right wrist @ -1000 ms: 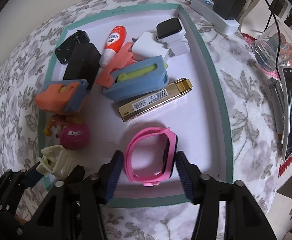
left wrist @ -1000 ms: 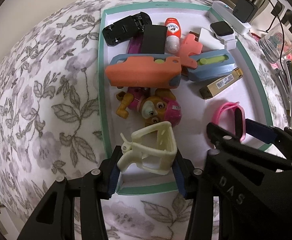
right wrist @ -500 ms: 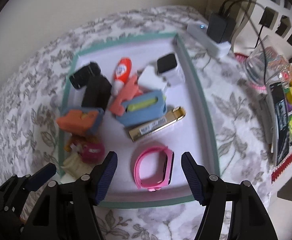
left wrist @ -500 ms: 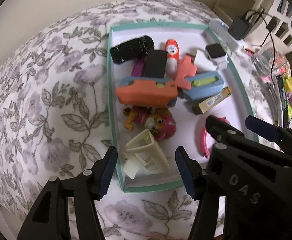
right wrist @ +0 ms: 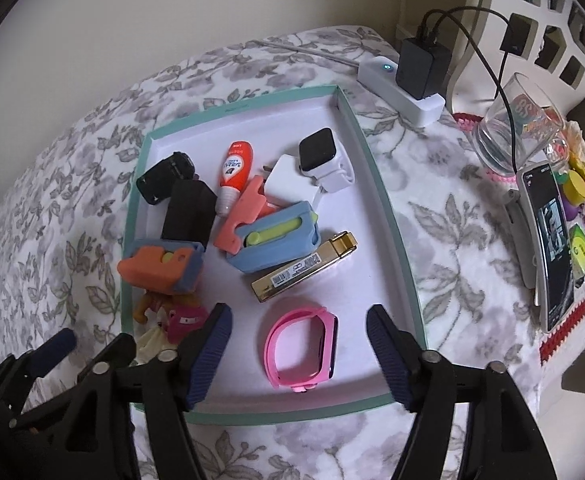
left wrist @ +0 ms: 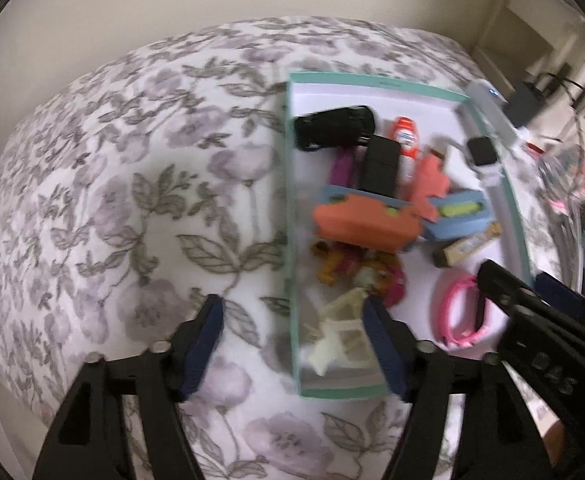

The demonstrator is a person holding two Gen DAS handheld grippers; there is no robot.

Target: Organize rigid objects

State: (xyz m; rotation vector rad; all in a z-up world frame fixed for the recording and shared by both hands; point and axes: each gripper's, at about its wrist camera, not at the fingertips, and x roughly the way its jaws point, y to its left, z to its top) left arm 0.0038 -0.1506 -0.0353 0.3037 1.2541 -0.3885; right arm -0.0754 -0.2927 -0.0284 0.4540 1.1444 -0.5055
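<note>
A teal-rimmed white tray point(right wrist: 388, 216) lies on the floral cloth and holds several rigid objects. A cream plastic clip point(left wrist: 338, 340) lies in its near left corner, next to a toy pup point(left wrist: 356, 270). A pink watch band point(right wrist: 304, 350) lies at the near edge. My left gripper point(left wrist: 292, 340) is open and empty, above the tray's left rim. My right gripper point(right wrist: 298, 350) is open and empty, its fingers either side of the pink band and above it.
The tray also holds an orange-blue case point(right wrist: 160, 268), a blue case point(right wrist: 276, 240), a gold bar point(right wrist: 304, 268), a white smartwatch point(right wrist: 324, 160), a glue bottle point(right wrist: 234, 172) and black items. A power strip point(right wrist: 400, 88), glass point(right wrist: 516, 128) and phone point(right wrist: 552, 244) stand right.
Both grippers opened, let go of the cream clip and the pink band in the tray, and pulled back and up. The left gripper also swung left.
</note>
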